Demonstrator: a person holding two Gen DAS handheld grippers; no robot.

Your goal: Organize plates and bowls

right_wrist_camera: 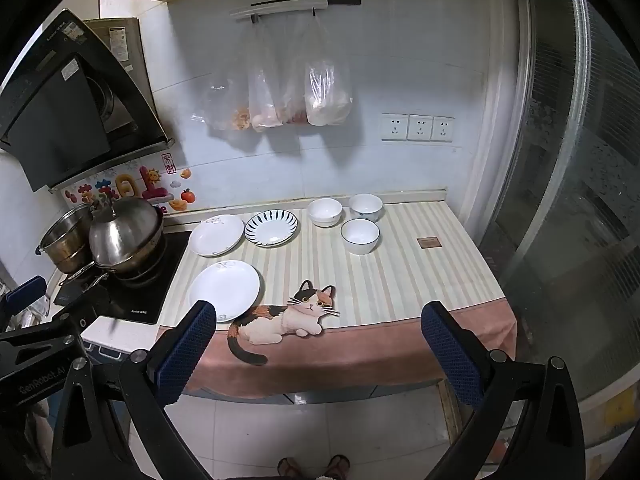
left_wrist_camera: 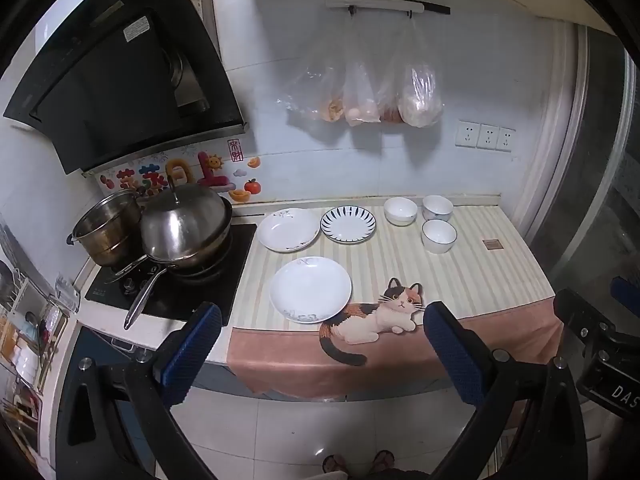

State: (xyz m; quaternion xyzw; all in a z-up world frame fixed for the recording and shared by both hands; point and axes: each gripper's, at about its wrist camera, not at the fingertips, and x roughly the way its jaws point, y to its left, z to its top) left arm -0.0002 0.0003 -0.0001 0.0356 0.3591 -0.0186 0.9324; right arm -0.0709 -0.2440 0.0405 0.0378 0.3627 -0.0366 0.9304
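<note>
On a striped cloth with a cat picture [left_wrist_camera: 400, 264] [right_wrist_camera: 400, 276] lie three plates: a white plate near the front [left_wrist_camera: 311, 289] [right_wrist_camera: 224, 290], a white plate behind it [left_wrist_camera: 288, 229] [right_wrist_camera: 216, 235] and a blue-striped plate [left_wrist_camera: 348, 224] [right_wrist_camera: 271, 227]. Three white bowls stand at the back right: one [left_wrist_camera: 400, 210] [right_wrist_camera: 325, 211], a second [left_wrist_camera: 437, 207] [right_wrist_camera: 365, 207] and a nearer third [left_wrist_camera: 439, 236] [right_wrist_camera: 360, 236]. My left gripper [left_wrist_camera: 322, 320] and right gripper [right_wrist_camera: 318, 318] are both open and empty, held before the counter's front edge, away from the dishes.
A stove [left_wrist_camera: 168, 280] at the left carries a lidded pan [left_wrist_camera: 184, 224] [right_wrist_camera: 126, 234] and a steel pot [left_wrist_camera: 106, 226] [right_wrist_camera: 64, 240] under a range hood [left_wrist_camera: 116, 72]. Plastic bags [left_wrist_camera: 360, 92] [right_wrist_camera: 288, 92] hang on the wall. A glass door [right_wrist_camera: 560, 200] is at the right.
</note>
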